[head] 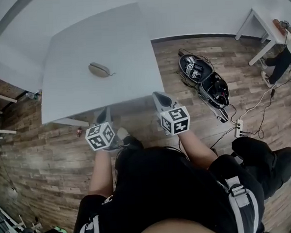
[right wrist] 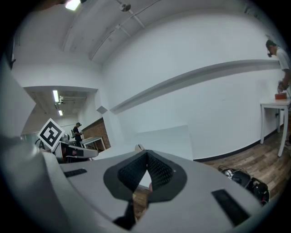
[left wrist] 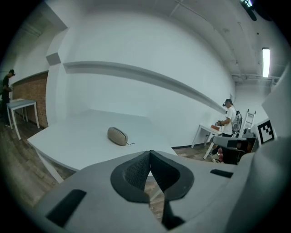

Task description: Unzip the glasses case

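The left gripper (left wrist: pixel 149 154) is held with its grey jaws pressed together and nothing between them. The right gripper (right wrist: pixel 146 155) is likewise closed and empty. Both are pointed at the near edge of the white rectangular table (head: pixel 75 93). The tan oval fabric glasses case (head: pixel 99 69) is seen lying flat near the middle of the tabletop, well apart from both grippers, with a thin cord trailing from its right end. An open black equipment case (head: pixel 202 78) with cables is noted on the wood-plank floor (head: pixel 50 159), right of the table.
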`<state>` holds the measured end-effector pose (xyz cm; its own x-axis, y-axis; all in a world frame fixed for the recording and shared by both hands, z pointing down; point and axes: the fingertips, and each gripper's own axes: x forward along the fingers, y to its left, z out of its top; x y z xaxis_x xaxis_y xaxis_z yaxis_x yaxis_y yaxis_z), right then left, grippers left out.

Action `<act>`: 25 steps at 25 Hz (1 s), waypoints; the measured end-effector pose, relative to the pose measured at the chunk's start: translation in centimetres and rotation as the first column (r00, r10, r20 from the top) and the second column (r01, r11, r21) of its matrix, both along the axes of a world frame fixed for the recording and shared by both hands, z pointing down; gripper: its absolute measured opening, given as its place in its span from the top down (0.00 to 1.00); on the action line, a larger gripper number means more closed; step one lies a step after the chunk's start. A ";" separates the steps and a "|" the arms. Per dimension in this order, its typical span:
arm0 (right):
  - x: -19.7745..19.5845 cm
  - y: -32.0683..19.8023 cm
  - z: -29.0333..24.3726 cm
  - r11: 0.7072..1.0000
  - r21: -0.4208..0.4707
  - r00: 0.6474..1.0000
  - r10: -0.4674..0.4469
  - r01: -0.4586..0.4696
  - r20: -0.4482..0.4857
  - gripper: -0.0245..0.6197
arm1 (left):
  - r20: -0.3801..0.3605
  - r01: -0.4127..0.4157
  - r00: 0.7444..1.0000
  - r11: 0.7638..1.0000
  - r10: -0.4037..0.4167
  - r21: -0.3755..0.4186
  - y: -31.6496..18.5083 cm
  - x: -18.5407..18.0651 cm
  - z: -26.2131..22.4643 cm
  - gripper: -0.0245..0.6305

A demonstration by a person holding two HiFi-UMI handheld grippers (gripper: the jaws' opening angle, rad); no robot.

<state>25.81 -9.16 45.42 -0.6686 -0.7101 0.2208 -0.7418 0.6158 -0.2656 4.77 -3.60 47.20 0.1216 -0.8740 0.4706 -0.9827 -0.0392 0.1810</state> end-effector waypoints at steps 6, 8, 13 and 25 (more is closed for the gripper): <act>1.1 2.0 0.7 0.998 -0.048 0.998 -0.028 0.031 0.049 0.94 | 0.003 0.015 1.000 1.000 -0.015 0.019 3.7 2.8 -2.1 0.96; 0.5 2.4 0.0 0.998 -0.035 0.998 -0.045 0.047 0.053 0.94 | 0.003 0.028 1.000 0.999 -0.028 0.017 4.7 2.5 -2.5 0.96; -2.1 2.9 -1.7 0.998 0.020 0.999 -0.052 0.051 0.008 0.94 | 0.002 0.036 0.999 0.999 -0.036 0.036 6.5 0.6 -3.3 0.96; -5.3 5.3 -3.9 0.993 0.093 0.997 -0.066 0.070 -0.046 0.95 | -0.092 0.082 0.993 0.995 -0.077 0.057 10.9 -1.8 -1.8 0.96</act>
<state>20.51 -3.82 41.55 -0.7075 -0.6821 0.1848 -0.7066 0.6861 -0.1730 2.99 7.30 45.44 0.0898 -0.9093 0.4064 -0.9630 0.0248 0.2683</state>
